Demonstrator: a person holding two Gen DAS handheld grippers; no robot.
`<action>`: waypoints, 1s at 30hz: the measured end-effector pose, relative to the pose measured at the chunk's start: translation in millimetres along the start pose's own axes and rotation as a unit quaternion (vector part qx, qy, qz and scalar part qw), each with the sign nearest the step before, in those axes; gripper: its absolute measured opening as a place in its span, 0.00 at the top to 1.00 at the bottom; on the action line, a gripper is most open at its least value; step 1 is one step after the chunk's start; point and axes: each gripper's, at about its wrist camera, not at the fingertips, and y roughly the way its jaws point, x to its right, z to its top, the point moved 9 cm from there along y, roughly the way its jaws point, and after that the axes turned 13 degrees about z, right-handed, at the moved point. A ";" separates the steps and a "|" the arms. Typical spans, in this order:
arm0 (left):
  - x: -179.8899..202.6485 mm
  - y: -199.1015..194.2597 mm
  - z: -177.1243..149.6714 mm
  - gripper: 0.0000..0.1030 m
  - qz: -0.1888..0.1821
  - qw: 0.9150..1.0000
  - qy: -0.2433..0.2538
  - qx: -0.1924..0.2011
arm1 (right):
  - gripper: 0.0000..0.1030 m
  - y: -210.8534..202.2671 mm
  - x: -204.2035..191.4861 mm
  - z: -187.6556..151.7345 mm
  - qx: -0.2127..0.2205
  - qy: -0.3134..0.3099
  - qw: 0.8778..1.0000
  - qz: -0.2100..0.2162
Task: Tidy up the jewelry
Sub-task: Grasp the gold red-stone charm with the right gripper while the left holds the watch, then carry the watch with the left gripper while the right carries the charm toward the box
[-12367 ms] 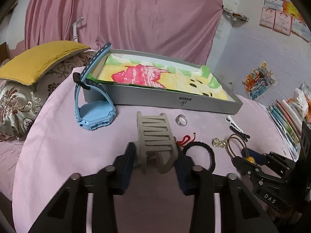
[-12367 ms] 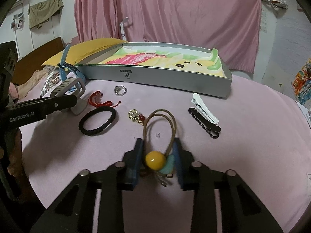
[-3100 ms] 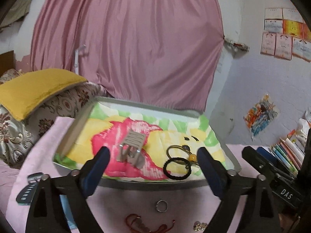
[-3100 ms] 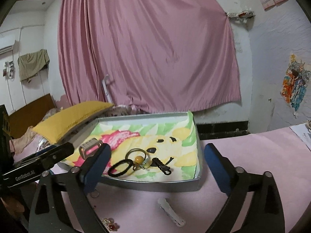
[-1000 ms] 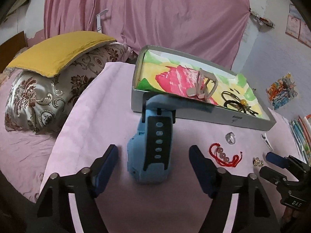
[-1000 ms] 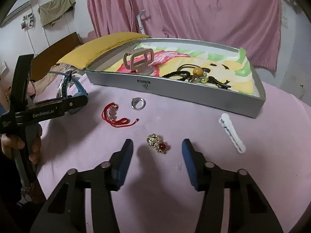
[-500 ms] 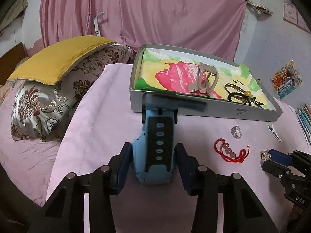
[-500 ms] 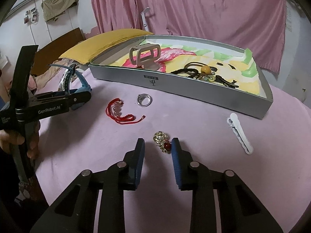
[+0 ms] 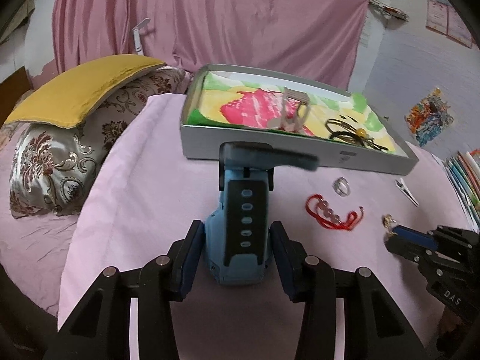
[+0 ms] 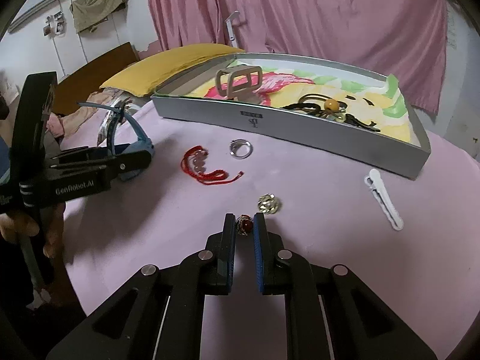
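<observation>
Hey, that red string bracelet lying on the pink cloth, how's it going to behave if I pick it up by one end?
The red string bracelet is thin cord lying in loose curves, so it will probably droop and dangle rather than hold its shape. It looks light, though its few beads may swing. A loose tail end could drag or snag on the pink cloth.

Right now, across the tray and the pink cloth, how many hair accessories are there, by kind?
Claw clips: 1, a beige plastic claw clip
Flat clips: 2, a black flat clip and a white flat clip
Elastic ties: 2, a black hair tie and a brown yellow-beaded hair tie
Total: 5
</observation>
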 end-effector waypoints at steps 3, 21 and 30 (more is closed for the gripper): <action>6.9 -4.7 -4.7 0.59 -0.007 1.000 0.019 0.000 | 0.90 -0.1 -2.2 -2.0 -0.001 -0.004 1.000 0.004; 12.1 -25.7 -14.2 0.59 -0.069 0.997 -0.034 0.030 | 0.90 -3.7 -13.5 -0.9 0.037 -0.007 0.999 0.026; 15.4 -52.5 18.9 0.59 -0.071 0.988 -0.058 0.128 | 0.90 -32.9 -20.4 40.9 0.132 -0.023 0.991 0.023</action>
